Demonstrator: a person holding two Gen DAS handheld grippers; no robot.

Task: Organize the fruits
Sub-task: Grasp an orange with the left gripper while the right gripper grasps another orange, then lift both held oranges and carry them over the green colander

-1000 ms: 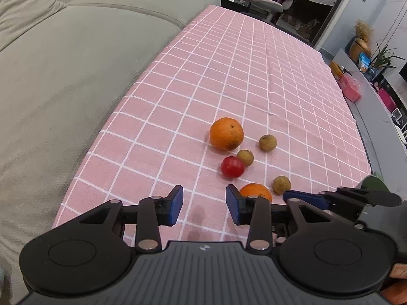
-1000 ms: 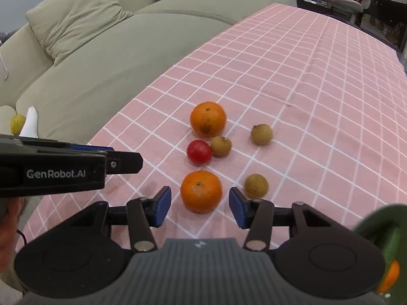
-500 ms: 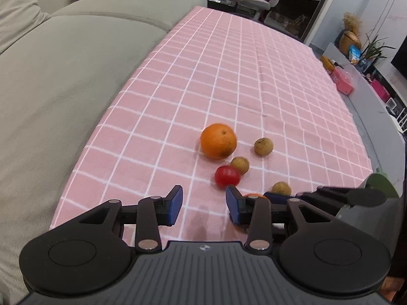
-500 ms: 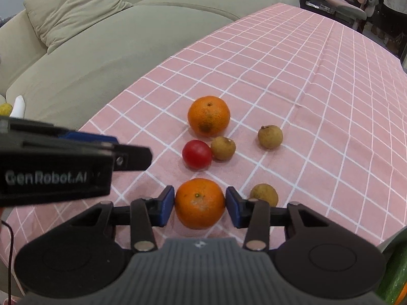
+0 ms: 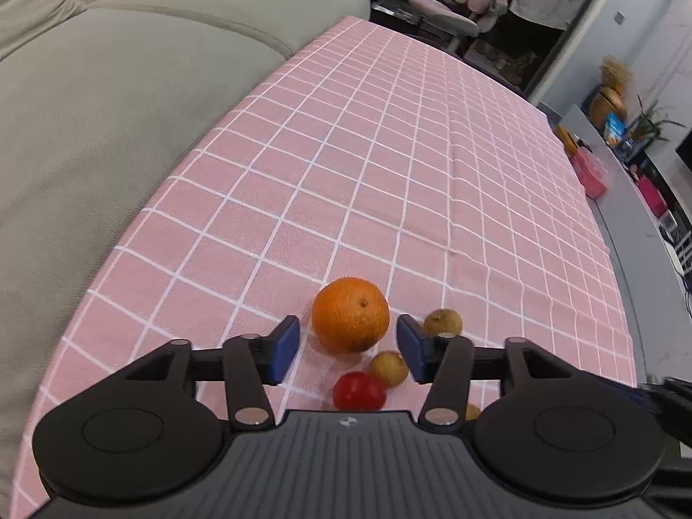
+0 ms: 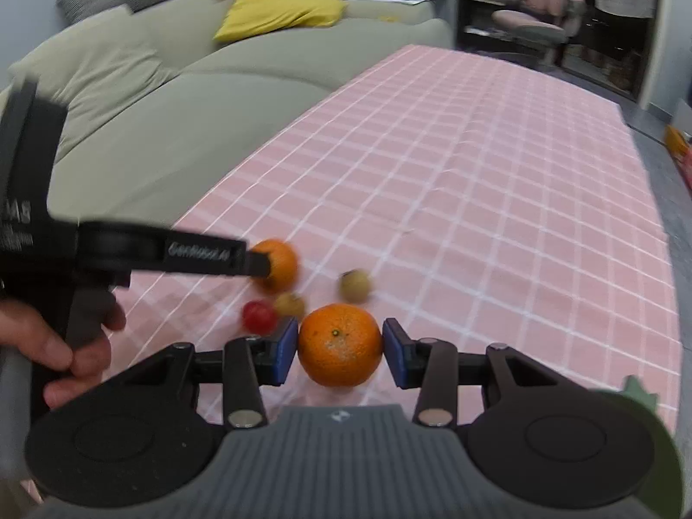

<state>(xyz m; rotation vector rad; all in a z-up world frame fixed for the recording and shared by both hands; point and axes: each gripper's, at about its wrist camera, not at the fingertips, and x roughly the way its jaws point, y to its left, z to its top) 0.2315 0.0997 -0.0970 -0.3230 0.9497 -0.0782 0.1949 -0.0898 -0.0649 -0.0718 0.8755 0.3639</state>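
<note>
On the pink checked tablecloth (image 5: 389, 164), the left gripper (image 5: 348, 348) is angling down over the larger orange (image 5: 350, 313); its jaws, just widened, are flanking it without contact. At the left of the right wrist view, a hand (image 6: 60, 346) is gripping that tool's handle. Further right, the right gripper (image 6: 340, 350) is clamping the smaller orange (image 6: 339, 350), its jaws having just closed.

You have a pink checked tablecloth (image 5: 389, 164) covering the worktop, with a grey-green sofa (image 5: 108, 99) along its left edge. A yellow cushion (image 6: 281, 8) lies on the sofa's far end. Past the far end stands a pink office chair (image 5: 462, 4).
</note>
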